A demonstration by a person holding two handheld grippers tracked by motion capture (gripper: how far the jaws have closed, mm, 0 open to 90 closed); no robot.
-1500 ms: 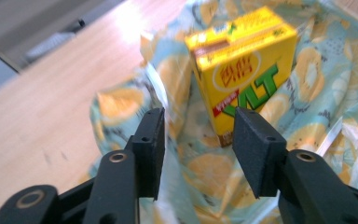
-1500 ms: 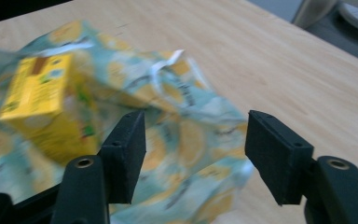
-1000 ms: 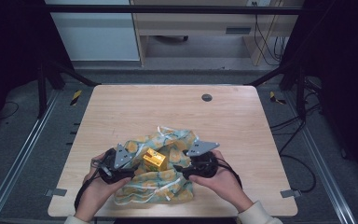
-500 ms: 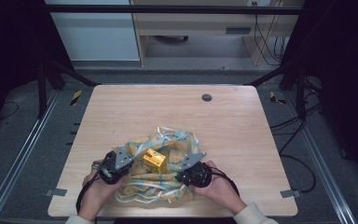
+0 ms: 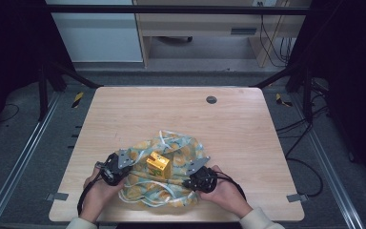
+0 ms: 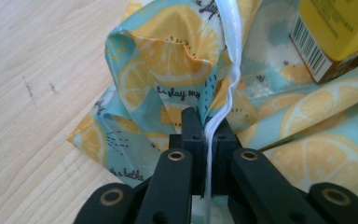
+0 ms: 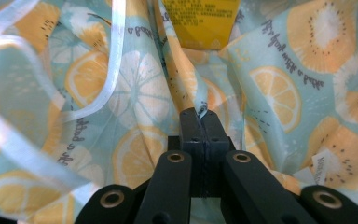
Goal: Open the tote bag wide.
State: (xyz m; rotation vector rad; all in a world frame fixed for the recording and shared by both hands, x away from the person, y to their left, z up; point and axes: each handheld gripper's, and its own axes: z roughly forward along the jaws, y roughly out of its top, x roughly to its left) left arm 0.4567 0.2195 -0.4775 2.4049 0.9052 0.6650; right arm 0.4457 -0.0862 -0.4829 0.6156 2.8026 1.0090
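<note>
1. High view: wooden table [image 5: 248, 129] with a crumpled lemon-print bag [image 5: 171, 179] near its front edge, between both hands
2. A yellow box [image 5: 158, 163] sits on top of the bag, about in the middle of the fabric
3. Left gripper [image 5: 124, 164] at the bag's left edge, held by the left hand [image 5: 97, 191]; right gripper [image 5: 193, 176] at the bag's right side, held by the right hand [image 5: 224, 188]
4. White ribbon [image 5: 164, 140] loops out over the bag's far side and trails around the front
5. Left gripper view: jaws of the left gripper [image 6: 205, 122] are clamped together on the white ribbon [image 6: 230, 70] and a fold of the bag [image 6: 168, 60] – the ribbon runs straight down between them
6. The box [image 6: 335, 32] shows at upper right, barcode side facing, resting on the fabric; bare table [image 6: 32, 93] to the left
7. Right gripper view: jaws of the right gripper [image 7: 200, 116] are pressed tight on a pinched ridge of the bag [image 7: 270, 93] – a bit of fabric pokes out at the tips
8. Box [image 7: 200, 23] straight ahead beyond the fold; ribbon [image 7: 114, 60] hangs blurred at left
</note>
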